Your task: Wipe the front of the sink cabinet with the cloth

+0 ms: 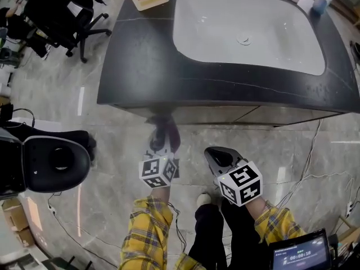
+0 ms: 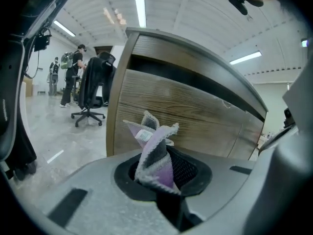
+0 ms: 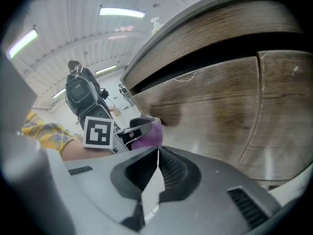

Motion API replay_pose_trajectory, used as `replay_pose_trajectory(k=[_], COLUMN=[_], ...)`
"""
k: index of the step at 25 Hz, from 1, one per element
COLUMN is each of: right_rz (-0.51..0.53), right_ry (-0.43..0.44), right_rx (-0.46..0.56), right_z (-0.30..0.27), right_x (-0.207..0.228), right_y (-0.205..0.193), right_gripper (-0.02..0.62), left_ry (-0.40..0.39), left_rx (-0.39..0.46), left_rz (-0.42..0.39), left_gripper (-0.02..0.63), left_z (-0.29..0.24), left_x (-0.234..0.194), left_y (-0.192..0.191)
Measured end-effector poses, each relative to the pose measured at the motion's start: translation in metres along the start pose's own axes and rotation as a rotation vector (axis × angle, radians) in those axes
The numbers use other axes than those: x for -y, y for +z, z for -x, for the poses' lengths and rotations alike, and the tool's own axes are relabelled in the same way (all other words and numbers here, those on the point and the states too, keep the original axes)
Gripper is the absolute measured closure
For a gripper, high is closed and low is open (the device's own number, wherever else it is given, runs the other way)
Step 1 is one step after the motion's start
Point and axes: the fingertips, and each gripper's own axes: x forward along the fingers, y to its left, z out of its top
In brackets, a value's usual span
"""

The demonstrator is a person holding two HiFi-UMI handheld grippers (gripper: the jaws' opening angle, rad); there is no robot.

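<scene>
**Sink cabinet** (image 1: 225, 114): is standing on a marble-look floor (image 1: 112, 151) and carrying a dark worktop (image 1: 140, 66) with a white basin (image 1: 247, 27) set in it.

**Front** (image 2: 195, 116): wood-grain panels are facing both grippers. A dark gap (image 3: 205, 58) is running under the top edge, and a vertical seam (image 3: 257, 106) is dividing the panels.

**Left gripper** (image 2: 164, 173): is pinching the cloth between its jaws and pointing at the left end of the front. It is near the panel; contact cannot be told.

**Right gripper** (image 3: 156, 165): its jaws are meeting with nothing between them. It is idling beside the left one.

**Cloth** (image 2: 154, 151): purple and grey, is bunching up out of the left jaws, with a label (image 2: 143, 135) showing.

**Handling, as judged:** only the free tuft is reaching the wood, so the stroke is probably wanting light forward pressure. That would let the fabric, not the jaw tips, do the rubbing. Level passes from the left end toward the seam, each overlapping the last, are looking soundest. The grip is needing to hold firm so the cloth is not dragging out.
</scene>
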Motion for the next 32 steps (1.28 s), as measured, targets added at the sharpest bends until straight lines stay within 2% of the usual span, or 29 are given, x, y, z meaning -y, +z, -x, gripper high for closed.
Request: replay_pose_trajectory(k=[17, 32], right_rz=[-0.075, -0.183], right_ry=[-0.092, -0.213], right_rx=[0.023, 0.098], right_z=[0.069, 0.139], right_x=[0.066, 0.129], right_y=[-0.024, -0.042], right_gripper=[0.589, 0.589], left_ry=[-0.165, -0.322], left_rx=[-0.046, -0.111], left_rz=[-0.035, -0.067], left_gripper=[0.555, 0.555], left_z=[-0.022, -0.053], left_x=[0.130, 0.245], left_y=[-0.026, -0.055])
